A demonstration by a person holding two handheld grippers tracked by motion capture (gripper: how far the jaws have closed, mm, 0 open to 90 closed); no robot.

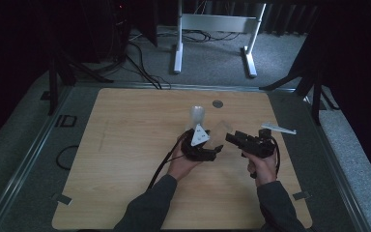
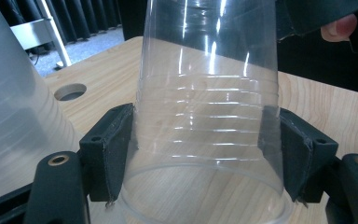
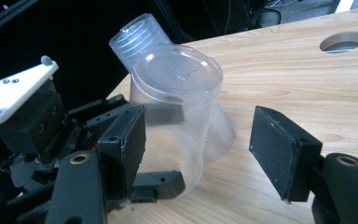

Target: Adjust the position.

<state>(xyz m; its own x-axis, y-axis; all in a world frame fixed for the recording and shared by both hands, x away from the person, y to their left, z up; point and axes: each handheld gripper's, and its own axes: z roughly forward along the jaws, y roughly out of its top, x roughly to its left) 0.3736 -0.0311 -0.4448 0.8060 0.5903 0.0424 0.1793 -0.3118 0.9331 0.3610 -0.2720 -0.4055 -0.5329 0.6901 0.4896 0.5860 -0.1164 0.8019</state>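
Observation:
My left gripper (image 2: 205,158) is shut on a clear ribbed plastic cup (image 2: 209,93), with both pads pressing its wall near the wide rim. The cup's mouth faces this gripper's camera. In the high view the left gripper (image 1: 216,146) holds that cup (image 1: 220,130) at the table's middle. A second, frosted cup (image 1: 197,116) stands just to its left and shows behind the held cup (image 3: 182,93) as a ribbed cup (image 3: 137,35). My right gripper (image 3: 203,154) is open, facing the held cup's base. Its left pad is close beside the cup and its right pad stands apart.
A round cable hole (image 1: 217,103) lies in the wooden table (image 1: 125,145) beyond the cups. A flat white piece (image 1: 278,128) rests near the right edge. A black cable loop (image 1: 67,155) lies off the left edge. A white desk frame (image 1: 212,24) stands behind.

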